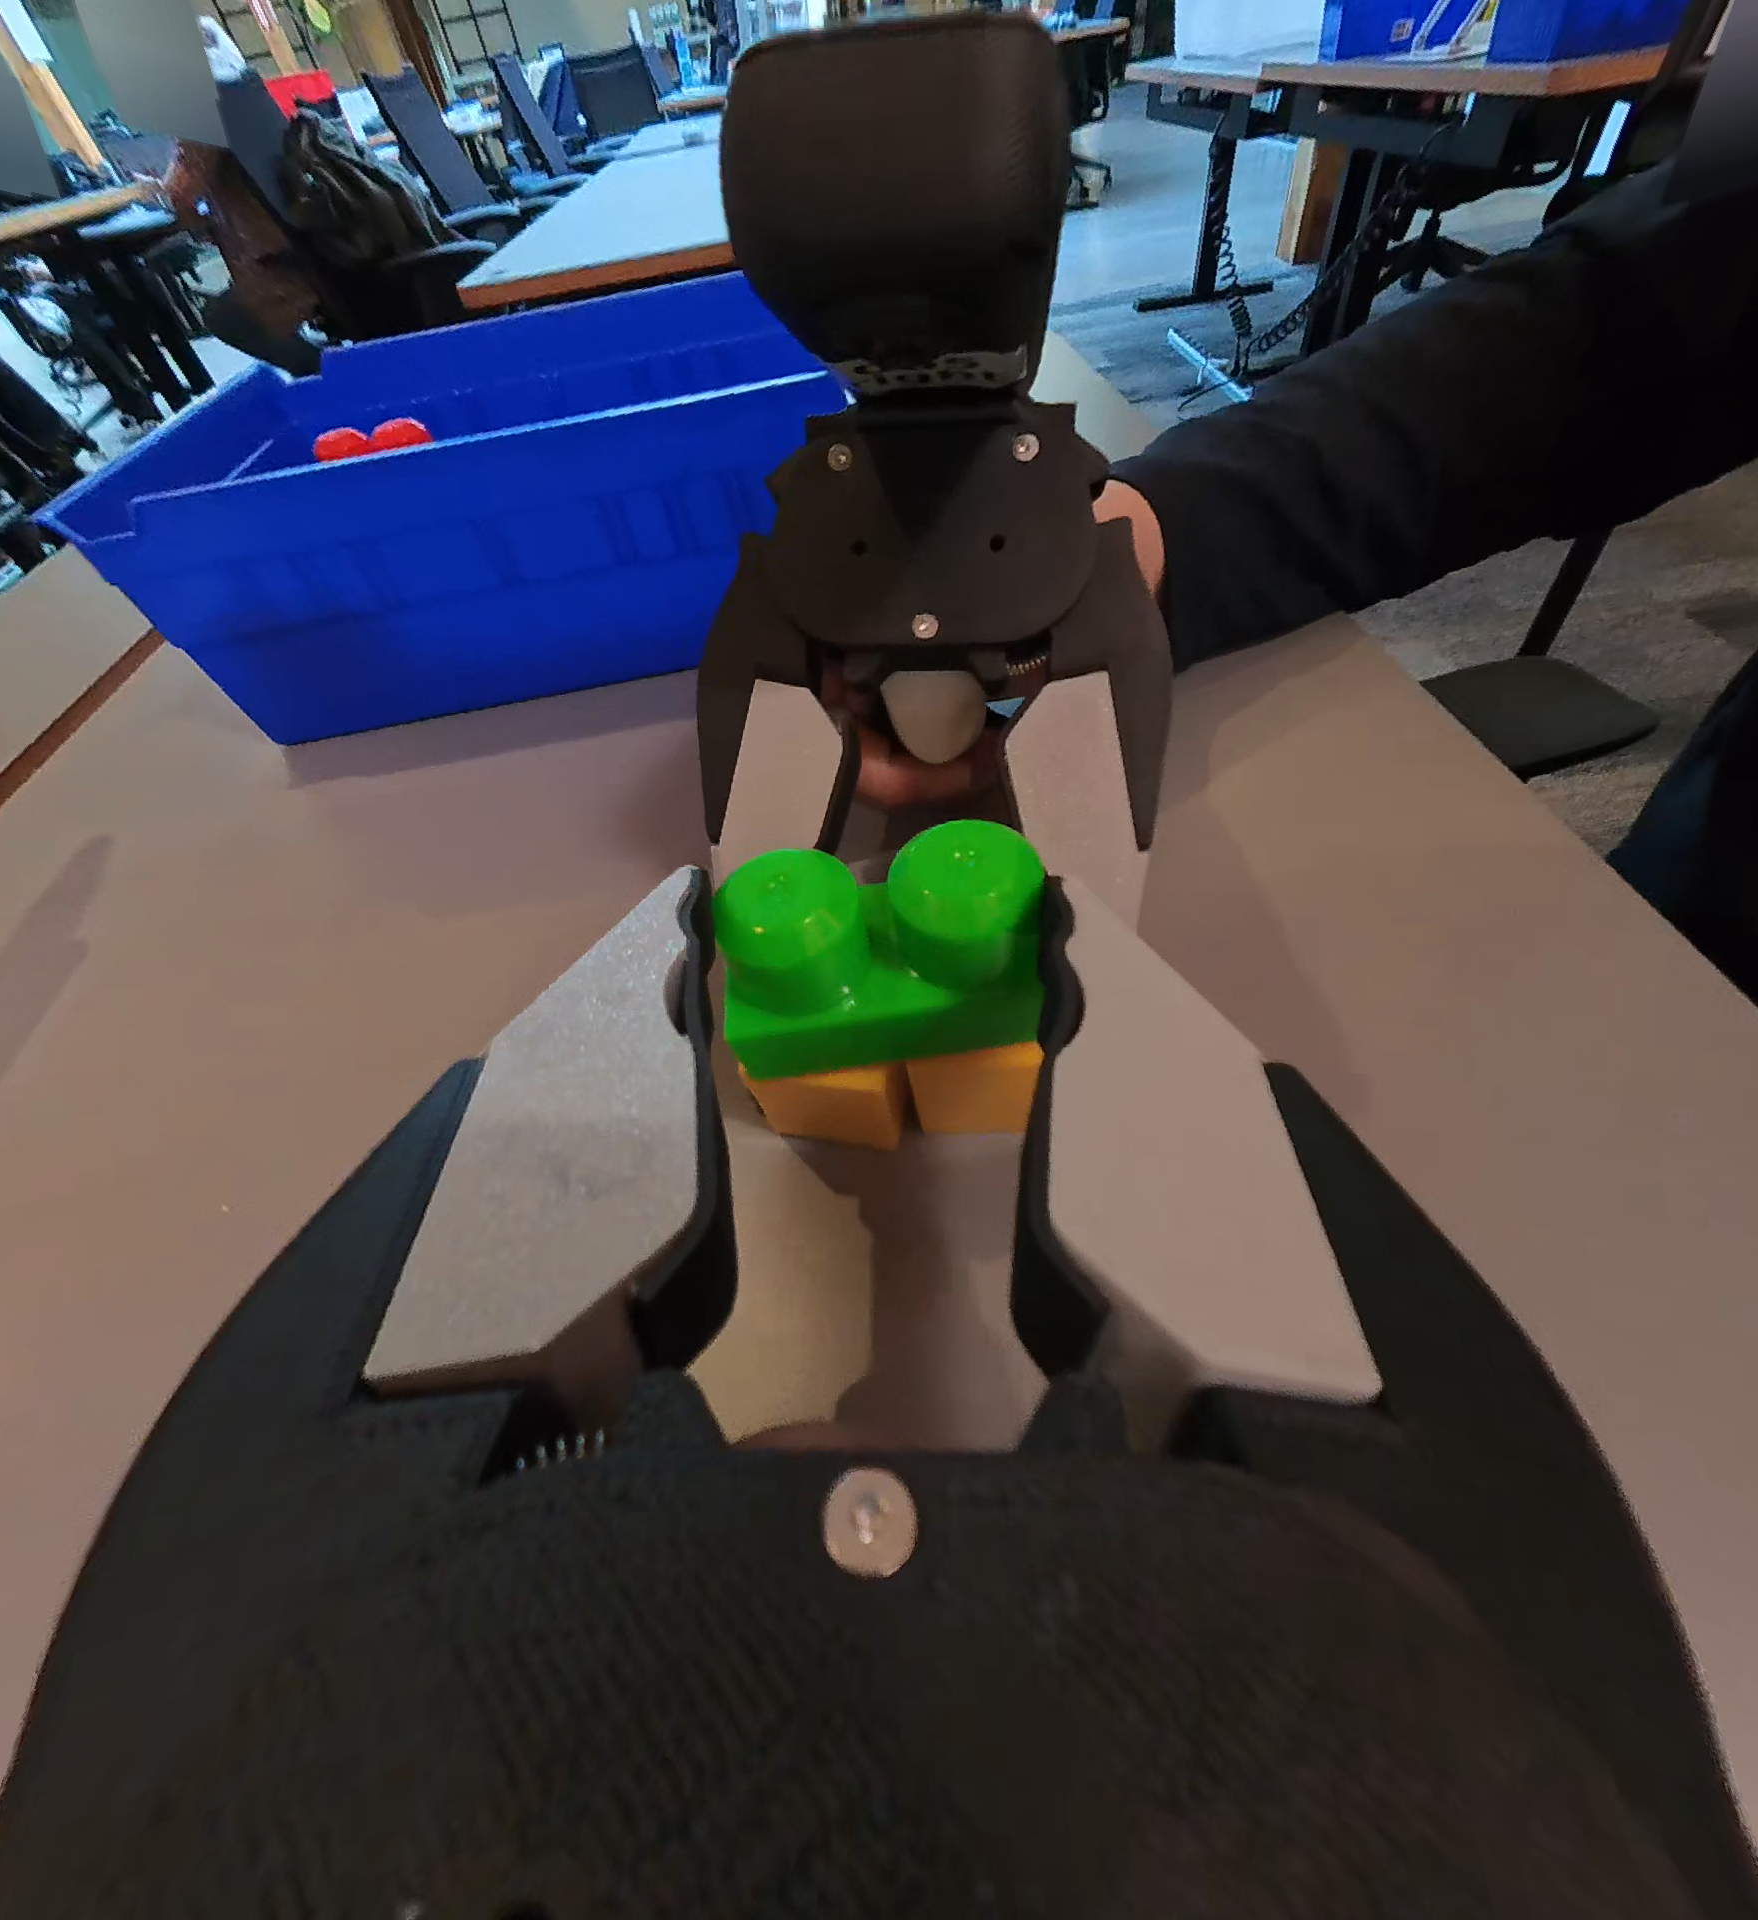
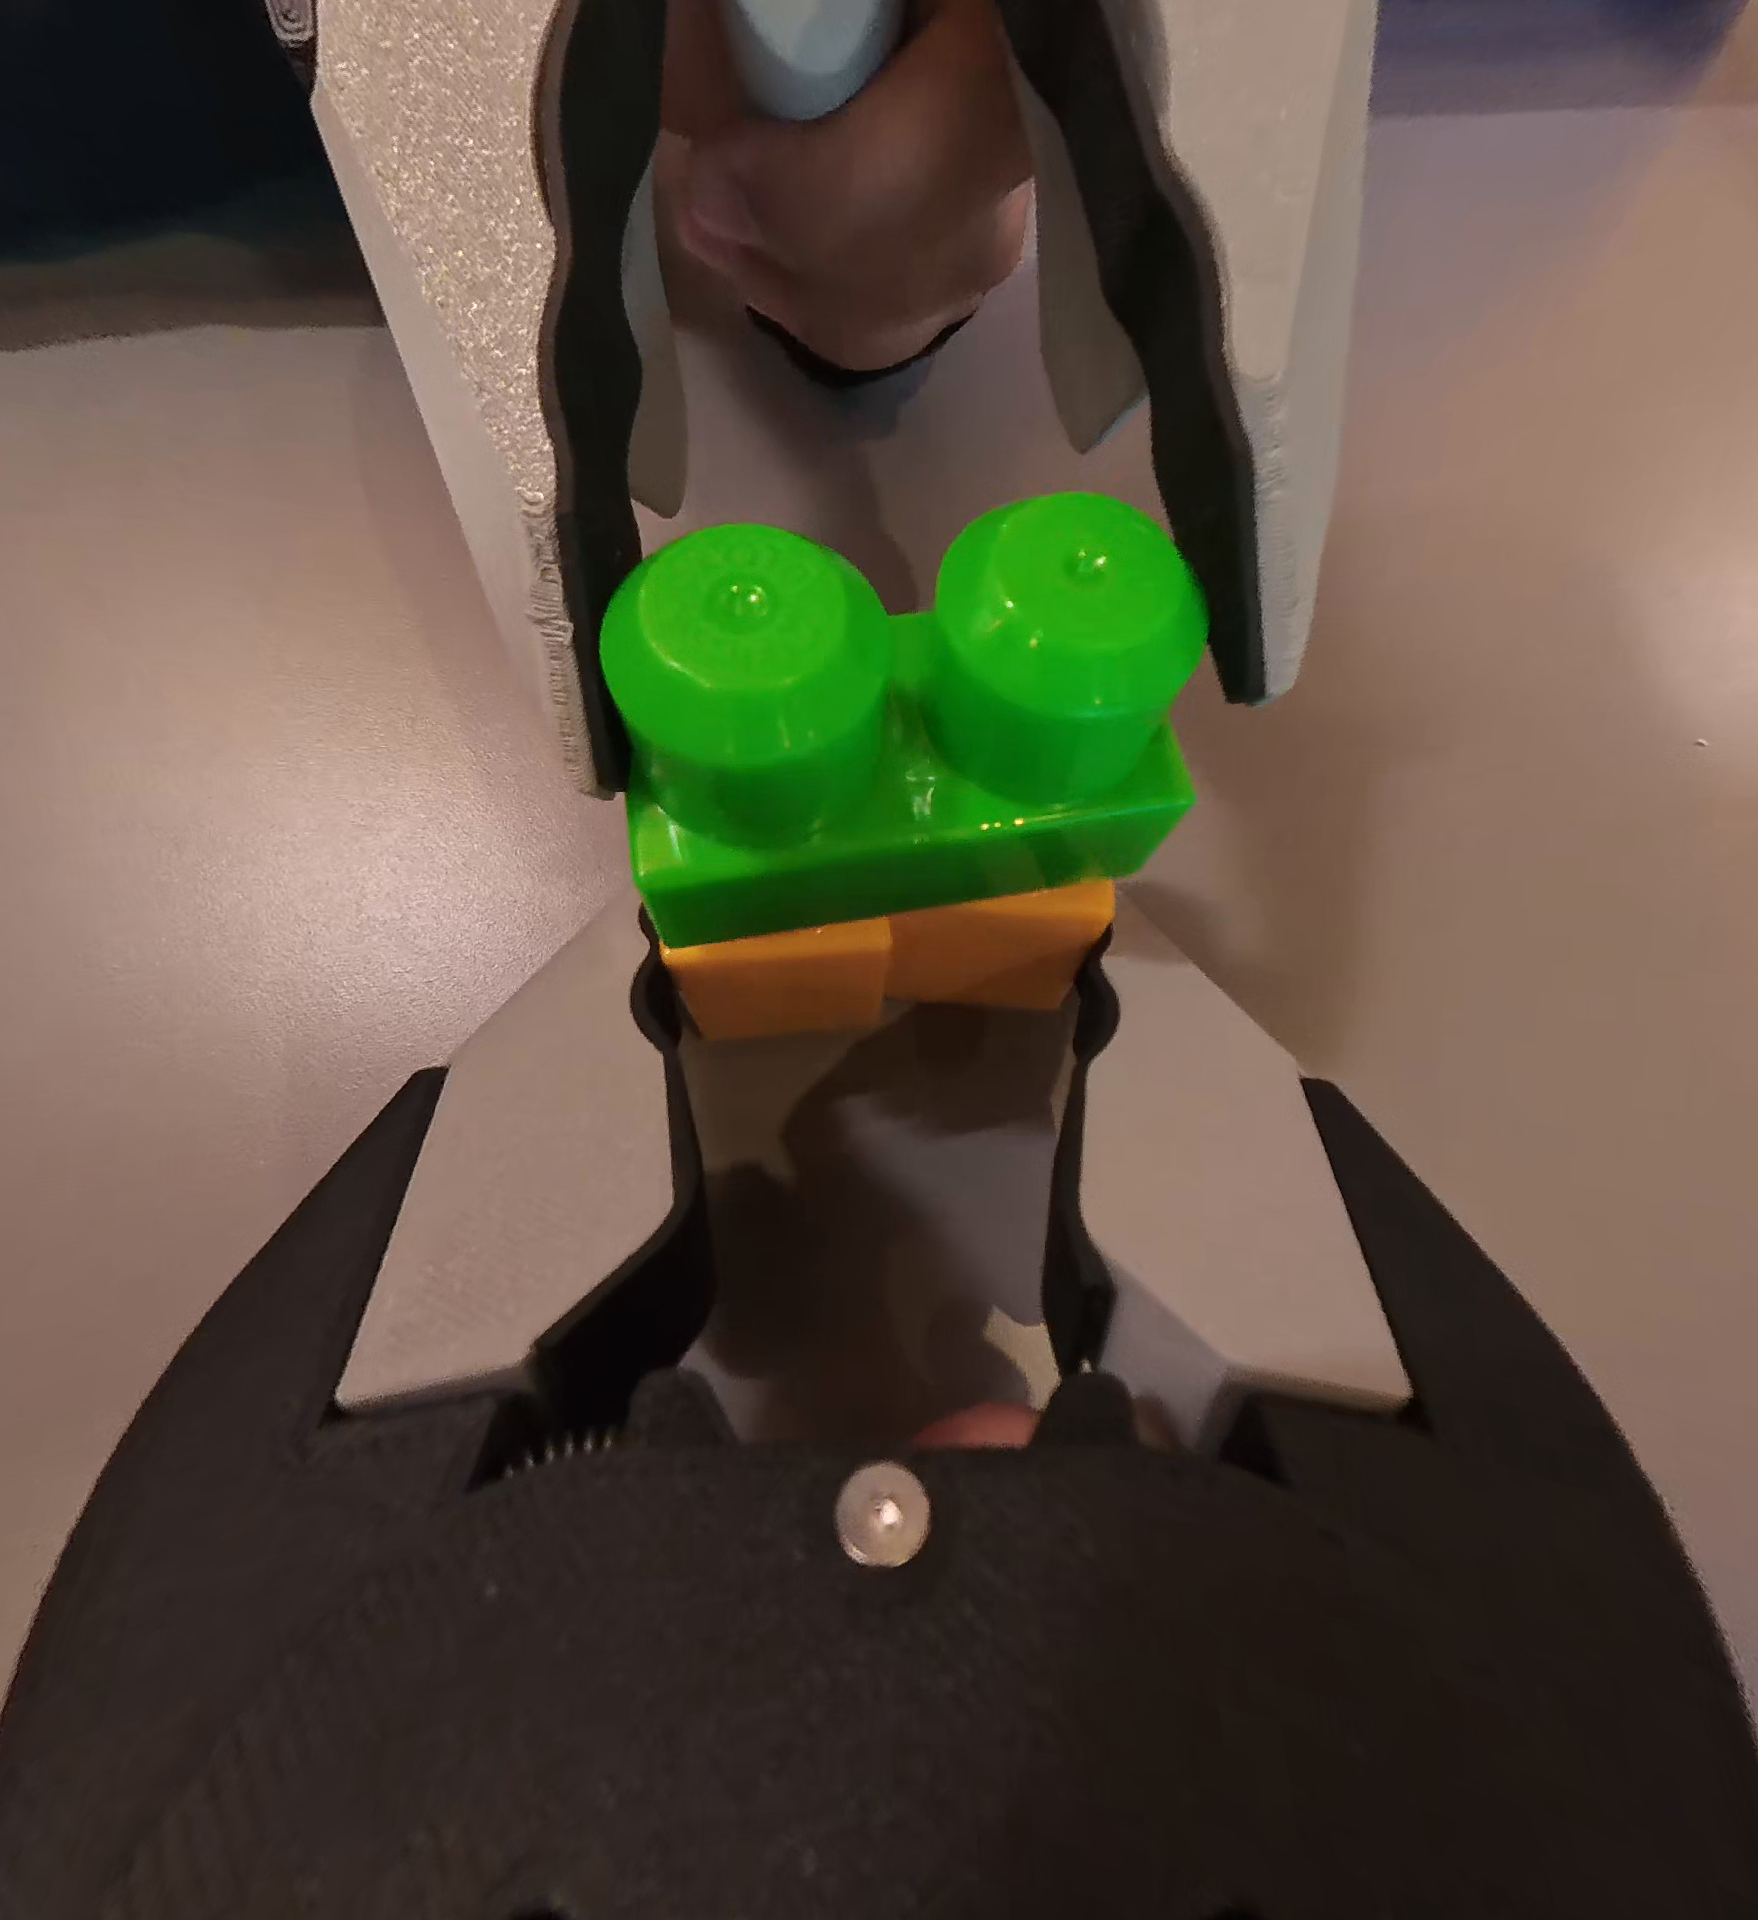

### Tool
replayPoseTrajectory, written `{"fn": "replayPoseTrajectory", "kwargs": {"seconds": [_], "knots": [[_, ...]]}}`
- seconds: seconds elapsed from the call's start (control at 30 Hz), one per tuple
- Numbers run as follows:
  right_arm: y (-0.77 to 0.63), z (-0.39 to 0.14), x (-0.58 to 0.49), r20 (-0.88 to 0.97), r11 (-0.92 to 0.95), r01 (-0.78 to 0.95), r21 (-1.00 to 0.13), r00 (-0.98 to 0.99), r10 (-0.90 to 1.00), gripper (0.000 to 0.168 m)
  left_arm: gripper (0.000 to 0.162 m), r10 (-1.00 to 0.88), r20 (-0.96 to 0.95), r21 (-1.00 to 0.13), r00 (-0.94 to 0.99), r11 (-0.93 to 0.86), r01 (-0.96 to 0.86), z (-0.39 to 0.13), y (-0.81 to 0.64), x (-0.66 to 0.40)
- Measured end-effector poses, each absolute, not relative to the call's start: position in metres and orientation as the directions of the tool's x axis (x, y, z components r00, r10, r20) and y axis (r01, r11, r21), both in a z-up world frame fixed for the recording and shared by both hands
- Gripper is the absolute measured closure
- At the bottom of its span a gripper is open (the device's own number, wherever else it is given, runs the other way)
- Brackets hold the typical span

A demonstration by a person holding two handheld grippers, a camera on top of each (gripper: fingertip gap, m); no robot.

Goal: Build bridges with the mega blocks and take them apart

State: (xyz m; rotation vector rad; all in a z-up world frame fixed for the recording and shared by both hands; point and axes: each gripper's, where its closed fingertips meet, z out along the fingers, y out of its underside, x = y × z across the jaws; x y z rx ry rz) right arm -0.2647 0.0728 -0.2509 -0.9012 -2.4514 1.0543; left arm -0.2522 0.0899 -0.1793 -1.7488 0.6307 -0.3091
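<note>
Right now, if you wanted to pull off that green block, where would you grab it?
By its two short end faces, low on the body of the green block, coming in level from the side. Those ends are flat; the studs are round. The left gripper already pinches there.

Your two grippers box in the green block (image 1: 880, 966); blue bin (image 1: 459, 561) blocks ten o'clock; bare table (image 1: 231, 1039) at nine.

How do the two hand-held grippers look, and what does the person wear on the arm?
Both the left gripper and the right gripper have a black textured body with one silver screw, pale grey angular fingers and wavy black pads. The person's arm wears a dark long sleeve.
</note>
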Motion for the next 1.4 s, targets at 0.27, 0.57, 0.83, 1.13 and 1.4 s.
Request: {"fn": "replayPoseTrajectory", "kwargs": {"seconds": [0.27,0.57,0.83,1.13,1.4], "knots": [[0.073,-0.25,-0.265,0.064,0.535,0.414,-0.737,-0.745,0.665,0.094,0.1,-0.566,-0.114,-0.944,0.817,-0.193,-0.266,-0.181,0.088,-0.253],[0.071,-0.245,-0.271,0.083,0.515,0.399,-0.758,-0.725,0.684,0.095,0.1,-0.559,-0.099,-0.95,0.823,-0.193,-0.245,-0.182,0.081,-0.261],[0.066,-0.233,-0.276,0.112,0.487,0.351,-0.8,-0.71,0.695,0.095,0.101,-0.549,-0.124,-0.949,0.826,-0.179,-0.261,-0.174,0.074,-0.265],[0.073,-0.228,-0.282,0.103,0.451,0.334,-0.828,-0.7,0.707,0.094,0.101,-0.513,-0.114,-0.962,0.851,-0.157,-0.223,-0.168,0.08,-0.27],[0.073,-0.237,-0.283,0.138,0.509,0.346,-0.788,-0.707,0.693,0.095,0.1,-0.513,-0.122,-0.951,0.85,-0.185,-0.248,-0.178,0.076,-0.273]]}}
